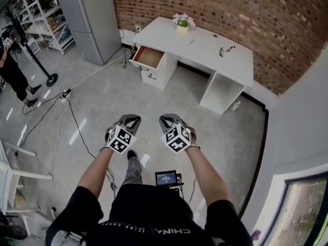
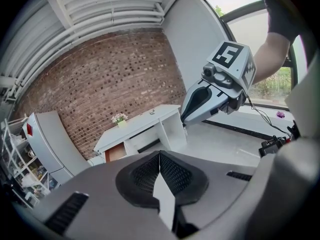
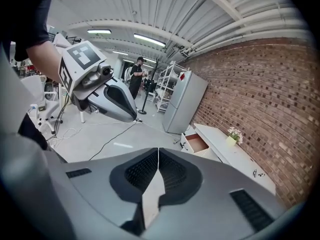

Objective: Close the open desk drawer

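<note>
Both grippers are held out front at about waist level, side by side, well apart from the desk. The left gripper [image 1: 131,119] has its jaws pressed together with nothing between them, confirmed in the left gripper view where the ribbed pads [image 2: 147,174] meet at the tip. Right gripper [image 1: 167,119] is the same: jaws together, empty. The white desk [image 1: 205,44] sits against the brick wall [image 1: 241,9] across the floor. The drawer [image 1: 148,57] is at the desk's left end, top slot, pulled out with its wood-coloured inside showing and a dark handle on the front. A small flower pot [image 1: 182,23] stands on the desktop near the wall, above the drawer side. A grey fridge [image 1: 95,19] stands left of the desk, with a shelving rack [image 1: 43,14] further left. Cables [image 1: 77,127] run across the floor between the person and the desk. A bystander in black [image 1: 14,73] is at the far left edge.
</note>
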`<state>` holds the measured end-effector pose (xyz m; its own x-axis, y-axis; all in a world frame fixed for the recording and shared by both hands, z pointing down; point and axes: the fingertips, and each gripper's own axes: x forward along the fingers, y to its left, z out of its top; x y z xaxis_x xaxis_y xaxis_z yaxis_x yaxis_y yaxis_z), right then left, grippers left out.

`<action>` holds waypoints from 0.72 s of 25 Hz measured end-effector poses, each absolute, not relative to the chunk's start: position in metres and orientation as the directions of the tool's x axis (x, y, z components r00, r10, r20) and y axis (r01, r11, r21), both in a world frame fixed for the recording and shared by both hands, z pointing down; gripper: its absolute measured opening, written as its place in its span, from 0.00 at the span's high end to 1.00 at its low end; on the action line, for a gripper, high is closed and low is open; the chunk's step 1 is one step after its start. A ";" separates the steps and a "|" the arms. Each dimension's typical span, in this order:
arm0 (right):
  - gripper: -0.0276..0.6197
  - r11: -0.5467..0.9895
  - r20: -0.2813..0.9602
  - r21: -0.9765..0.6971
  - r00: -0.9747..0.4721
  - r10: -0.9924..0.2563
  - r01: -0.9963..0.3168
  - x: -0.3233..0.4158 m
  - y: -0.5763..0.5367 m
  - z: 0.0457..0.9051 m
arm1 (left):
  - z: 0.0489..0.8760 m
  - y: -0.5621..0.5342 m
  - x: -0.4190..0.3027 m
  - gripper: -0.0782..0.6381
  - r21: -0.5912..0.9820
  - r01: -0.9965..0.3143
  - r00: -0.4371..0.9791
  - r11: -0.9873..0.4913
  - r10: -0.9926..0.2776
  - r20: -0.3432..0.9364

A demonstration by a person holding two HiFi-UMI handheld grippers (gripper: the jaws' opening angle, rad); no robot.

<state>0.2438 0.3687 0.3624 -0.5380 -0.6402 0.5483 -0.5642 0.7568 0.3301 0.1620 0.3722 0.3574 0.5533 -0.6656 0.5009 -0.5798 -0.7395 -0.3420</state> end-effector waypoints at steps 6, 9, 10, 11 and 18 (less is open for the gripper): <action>0.93 0.743 0.563 0.348 -0.506 -0.653 -0.571 0.203 0.277 0.373 | 0.369 0.278 0.119 0.87 -0.343 -0.566 0.569 -0.750 -0.656 0.496; 0.93 0.735 0.571 0.354 -0.489 -0.660 -0.578 0.174 0.225 0.365 | 0.363 0.224 0.091 0.87 -0.335 -0.552 0.586 -0.764 -0.641 0.496; 0.93 0.727 0.570 0.352 -0.481 -0.666 -0.590 0.165 0.206 0.361 | 0.359 0.207 0.082 0.87 -0.335 -0.544 0.595 -0.769 -0.635 0.493; 0.93 0.717 0.568 0.348 -0.473 -0.674 -0.603 0.156 0.187 0.357 | 0.355 0.189 0.072 0.87 -0.339 -0.535 0.601 -0.774 -0.631 0.490; 0.93 0.685 0.562 0.336 -0.446 -0.696 -0.646 0.105 0.090 0.357 | 0.354 0.090 0.017 0.87 -0.334 -0.519 0.621 -0.787 -0.616 0.486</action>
<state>0.1049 0.0898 0.3565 -0.4461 -0.6963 0.5623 -0.6464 0.6852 0.3356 0.0173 0.0896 0.3540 0.6207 -0.6156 0.4856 -0.5190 -0.7868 -0.3342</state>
